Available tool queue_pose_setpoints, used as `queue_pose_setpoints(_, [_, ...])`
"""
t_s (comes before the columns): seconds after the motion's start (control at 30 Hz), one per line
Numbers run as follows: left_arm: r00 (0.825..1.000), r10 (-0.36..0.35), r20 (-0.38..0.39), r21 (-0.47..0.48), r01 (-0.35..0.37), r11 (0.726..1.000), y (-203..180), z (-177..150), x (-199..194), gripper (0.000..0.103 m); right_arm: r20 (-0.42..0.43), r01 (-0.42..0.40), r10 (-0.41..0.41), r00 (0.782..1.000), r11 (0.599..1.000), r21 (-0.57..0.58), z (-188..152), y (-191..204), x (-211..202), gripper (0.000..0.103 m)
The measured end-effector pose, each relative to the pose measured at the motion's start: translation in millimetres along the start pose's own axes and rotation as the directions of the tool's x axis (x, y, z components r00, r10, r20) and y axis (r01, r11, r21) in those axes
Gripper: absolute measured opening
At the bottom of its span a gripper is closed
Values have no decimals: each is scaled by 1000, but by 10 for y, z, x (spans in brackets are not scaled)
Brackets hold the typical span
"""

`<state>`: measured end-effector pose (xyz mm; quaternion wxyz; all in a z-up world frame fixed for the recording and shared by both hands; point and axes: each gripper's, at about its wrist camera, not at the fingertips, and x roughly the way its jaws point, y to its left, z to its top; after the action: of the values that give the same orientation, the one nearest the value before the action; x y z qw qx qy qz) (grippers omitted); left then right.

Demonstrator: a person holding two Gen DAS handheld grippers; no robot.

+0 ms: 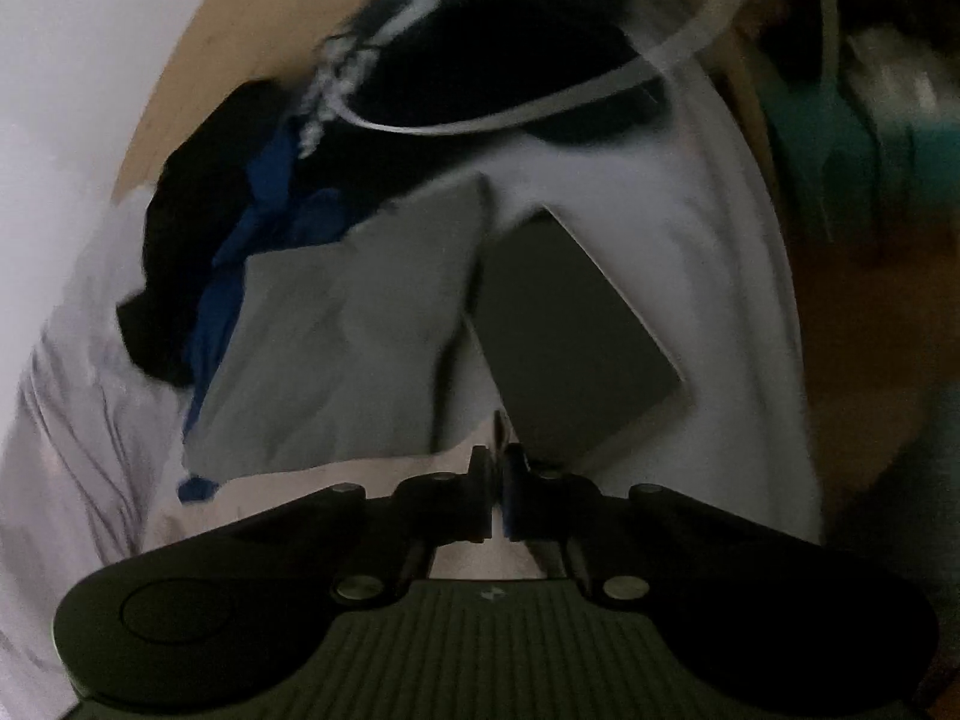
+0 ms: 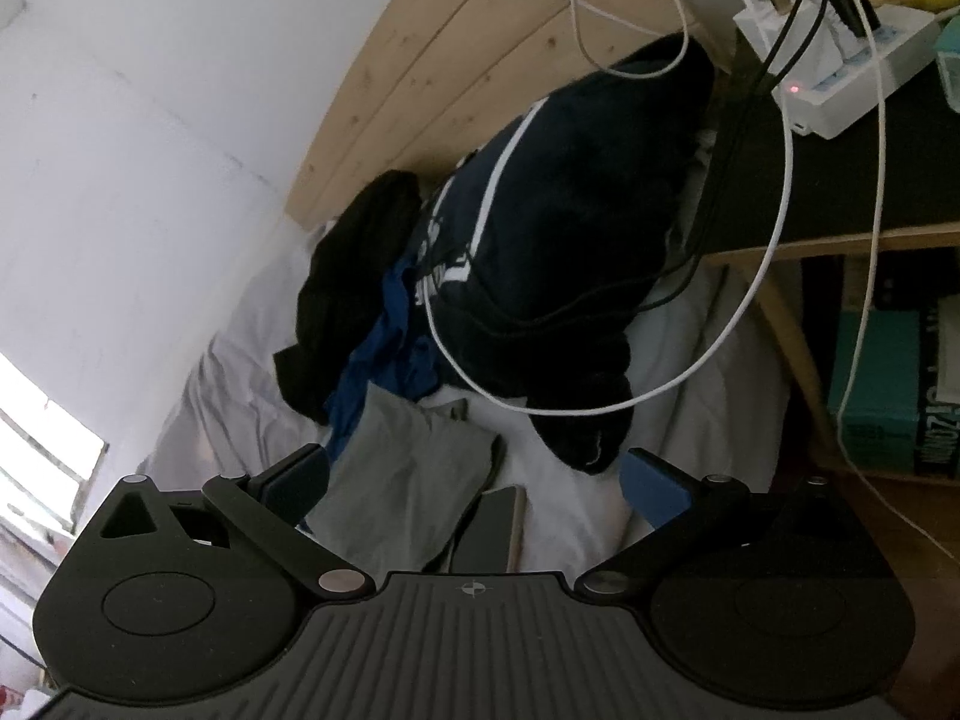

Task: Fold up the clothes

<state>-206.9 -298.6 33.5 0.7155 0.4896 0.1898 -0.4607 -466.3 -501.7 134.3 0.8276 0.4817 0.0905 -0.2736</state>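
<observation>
Left hand-held gripper (image 1: 497, 495) tilts steeply down over the bed (image 1: 690, 228), jaws clenched together; the blurred view seems to show nothing caught between them. Right hand-held gripper (image 2: 474, 480) sits at a shallower angle, jaws spread wide and released, straddling the grey garment (image 2: 408, 480) without touching it. A phone (image 2: 489, 525) lies just beside that garment. Behind them, piled against the wooden headboard (image 2: 420, 60): one black garment (image 2: 354, 276), one blue garment (image 2: 384, 360), one navy striped garment (image 2: 570, 228). Bare sheet lies open toward the right edge.
</observation>
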Motion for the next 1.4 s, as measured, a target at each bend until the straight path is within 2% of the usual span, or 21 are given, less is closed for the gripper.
queue_pose_setpoints(0.07, [1000, -24, 18, -94, 26, 995, 178, 107, -60, 6, -3, 0, 0, 1000, 1000, -3, 3, 9, 7, 103])
queue_pose_setpoints(0.17, [996, -61, 60, -252, 74, 965, 516, 270, -158, 6, -8, -3, 3, 1000, 1000, -10, 5, 20, 22, 103])
queue_pose_setpoints(0.3, [989, -69, 134, -435, 121, 892, 1081, 462, -296, 6, -17, -10, 10, 1000, 1000, -20, -3, 40, 45, 103])
queue_pose_setpoints(0.4, [983, -49, 177, -534, 137, 834, 1510, 584, -381, 6, -28, -18, 17, 999, 999, -28, -15, 56, 69, 103])
queue_pose_setpoints(0.53, [970, -34, 240, -653, 187, 734, 2037, 676, -424, 6, -45, -39, 37, 998, 999, -32, -19, 78, 89, 103])
queue_pose_setpoints(0.63, [965, -22, 260, -700, 204, 684, 2321, 727, -341, 6, -58, -68, 67, 996, 998, -16, -16, 78, 93, 103])
queue_pose_setpoints(0.7, [961, -27, 274, -743, 229, 629, 2485, 737, -245, 6, -71, -85, 84, 994, 996, -16, -23, 89, 96, 103])
queue_pose_setpoints(0.77, [957, -22, 290, -769, 247, 589, 2601, 745, -171, 6, -70, -112, 111, 991, 994, -11, -25, 103, 99, 103])
queue_pose_setpoints(0.9, [935, -13, 354, -805, 312, 505, 2875, 784, -121, 6, -49, -158, 159, 986, 987, 28, -20, 104, 111, 103])
queue_pose_setpoints(1.07, [898, 27, 438, -811, 382, 443, 3227, 871, -175, 6, -37, -224, 229, 973, 969, 103, -8, 100, 137, 103])
queue_pose_setpoints(1.2, [868, 94, 488, -821, 419, 388, 3528, 850, -242, 6, 7, -301, 306, 952, 934, 193, 145, 59, 136, 103])
queue_pose_setpoints(1.3, [866, 131, 483, -837, 413, 358, 3717, 814, -276, 6, 60, -334, 329, 943, 921, 200, 364, 50, 113, 103])
queue_pose_setpoints(1.4, [865, 152, 478, -845, 406, 347, 3859, 810, -306, 6, 62, -279, 274, 960, 957, 84, 566, 182, 155, 103])
